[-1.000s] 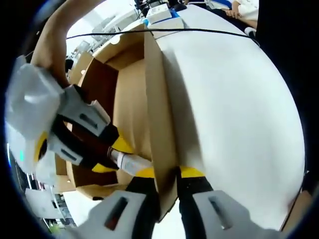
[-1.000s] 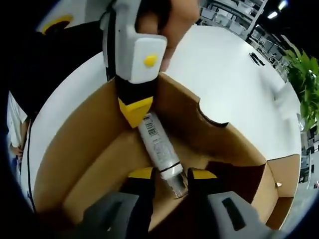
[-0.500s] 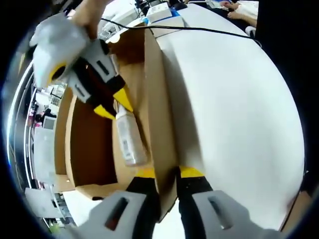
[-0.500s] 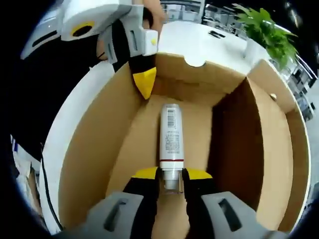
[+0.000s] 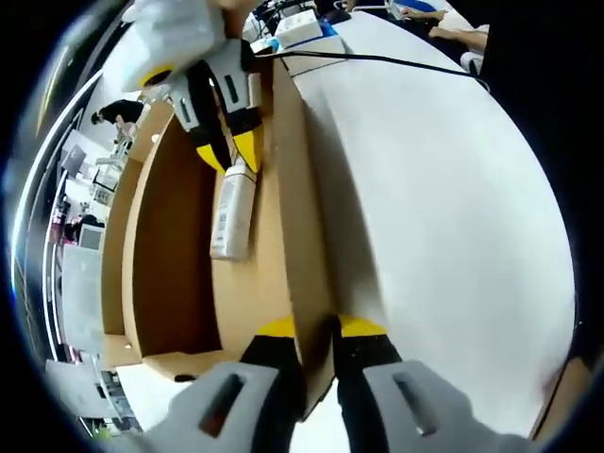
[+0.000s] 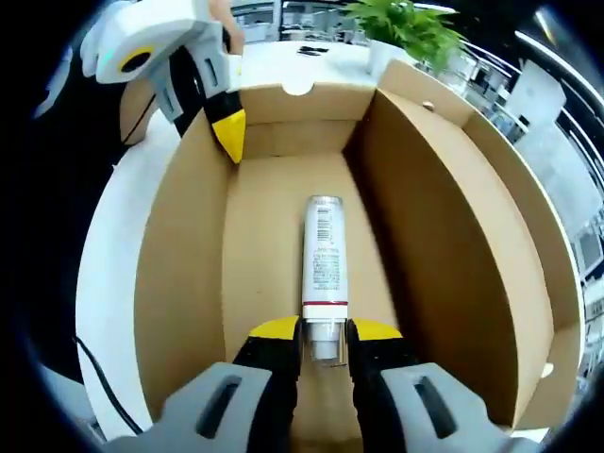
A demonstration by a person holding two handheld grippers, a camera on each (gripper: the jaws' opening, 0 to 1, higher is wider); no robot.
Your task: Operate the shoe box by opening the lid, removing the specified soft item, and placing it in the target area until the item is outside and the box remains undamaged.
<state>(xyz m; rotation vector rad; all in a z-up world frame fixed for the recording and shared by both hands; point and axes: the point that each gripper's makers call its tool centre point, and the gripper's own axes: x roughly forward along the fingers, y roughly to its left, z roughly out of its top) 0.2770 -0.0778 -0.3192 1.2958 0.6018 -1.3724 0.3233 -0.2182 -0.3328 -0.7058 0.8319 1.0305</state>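
Now the right hand-held gripper (image 6: 324,332), jaws closed on the cap end of the white tube (image 6: 324,257), has swung round and lifted since a second ago, so the tube hangs above the floor of the open shoe box (image 6: 179,255). The left hand-held gripper (image 5: 315,330) stays clamped on the box's side wall, steadying it on the white worktop (image 5: 444,208). Likely next: carry the tube out over the wall.

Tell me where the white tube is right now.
In the right gripper view, the white tube hangs over the open cardboard box, its cap end pinched by the right gripper; the left gripper clamps the box wall.
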